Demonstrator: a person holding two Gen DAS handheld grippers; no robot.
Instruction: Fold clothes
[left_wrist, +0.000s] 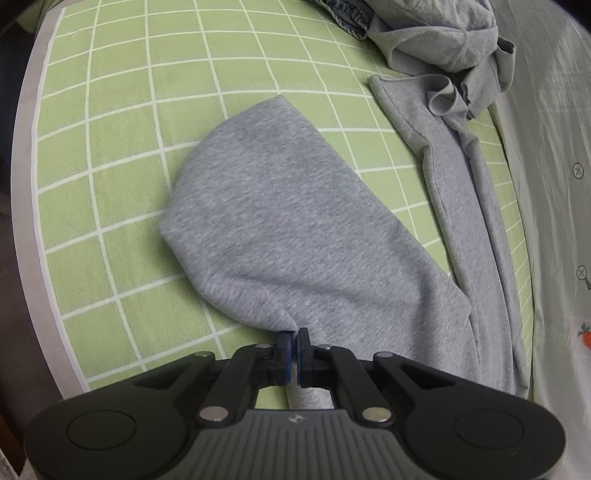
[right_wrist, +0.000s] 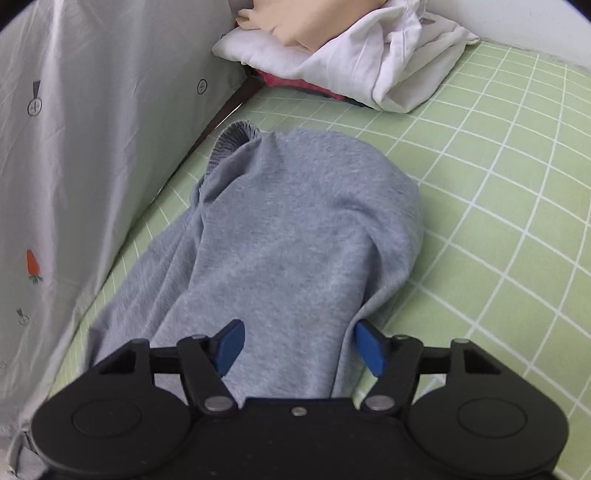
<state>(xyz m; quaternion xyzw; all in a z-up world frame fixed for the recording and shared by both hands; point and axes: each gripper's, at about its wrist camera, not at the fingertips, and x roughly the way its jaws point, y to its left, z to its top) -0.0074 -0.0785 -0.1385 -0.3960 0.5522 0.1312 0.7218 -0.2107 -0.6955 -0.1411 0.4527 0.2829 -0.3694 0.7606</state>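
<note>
Left tool (left_wrist: 294, 341): jaws closed, pinched on a fold of grey garment (left_wrist: 295, 229) at its near edge; pads w/ blue faces seen pressed together, cloth caught between.
Right tool (right_wrist: 300, 345): jaws apart, blue pads (right_wrist: 231, 345) set either side of a ridge of the garment (right_wrist: 295, 236); pads not seen pressing on cloth.
Garment: grey knit, spread on green checked sheet (left_wrist: 122, 147) of the bed; in left view a rounded lobe is laid flat, a longer strip is run along the right side. In right view an elastic cuff or waistband (right_wrist: 236, 138) is seen at the far end, near the cloth wall.
Far pile, left view: more grey clothing (left_wrist: 443, 40) bunched at top, a bit of denim (left_wrist: 349, 16) beside it.
Far pile, right view: white cloth (right_wrist: 369, 66) stacked w/ beige piece (right_wrist: 295, 26) on top, pink-red item (right_wrist: 295, 83) under.
Side wall: pale grey fabric (right_wrist: 92, 129) w/ carrot print (right_wrist: 32, 266), touching the sheet's edge.
</note>
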